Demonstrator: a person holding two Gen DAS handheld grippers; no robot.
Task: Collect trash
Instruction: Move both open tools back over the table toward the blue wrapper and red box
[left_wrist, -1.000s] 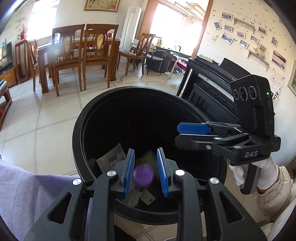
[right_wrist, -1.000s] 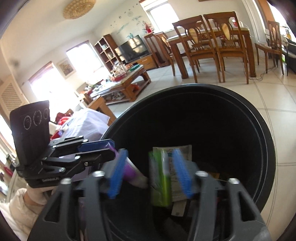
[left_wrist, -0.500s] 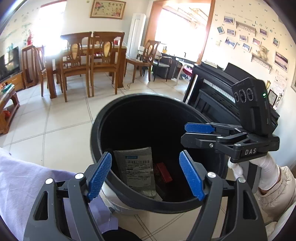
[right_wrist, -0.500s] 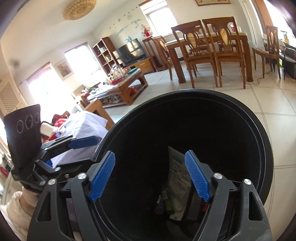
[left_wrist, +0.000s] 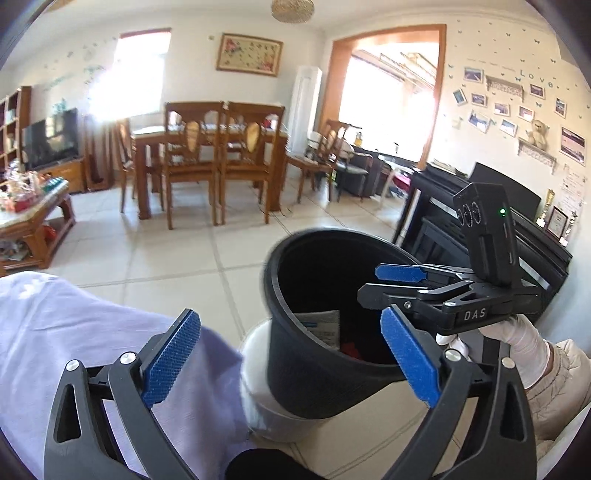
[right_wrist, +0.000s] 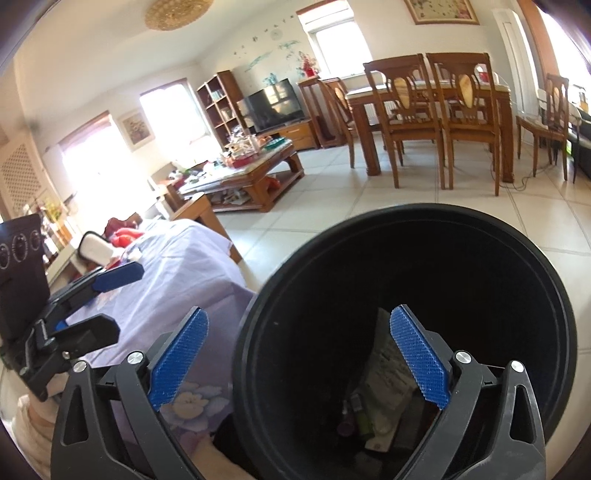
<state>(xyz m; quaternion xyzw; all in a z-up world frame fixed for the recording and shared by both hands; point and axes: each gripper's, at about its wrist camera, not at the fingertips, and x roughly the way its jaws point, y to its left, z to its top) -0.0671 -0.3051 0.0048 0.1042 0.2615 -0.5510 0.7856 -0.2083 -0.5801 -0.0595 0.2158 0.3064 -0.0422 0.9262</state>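
Black bin (right_wrist: 406, 236) held trash (right_wrist: 388, 376) at its bottom. Both the left gripper (left_wrist: 291, 365) and right gripper (right_wrist: 299, 362) were opening wide, nothing between their jaws.

White letters "DAS" on the black right gripper (left_wrist: 402, 295) body, right side. "Love" in thin lettering on the far right cream wall (left_wrist: 532, 75). Print on the grey packet (left_wrist: 321, 326) in the bin looks illegible.

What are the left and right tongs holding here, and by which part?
Nothing. The left tongs and right tongs are both opening with nothing between the pads; the trash lies loose in the bin.
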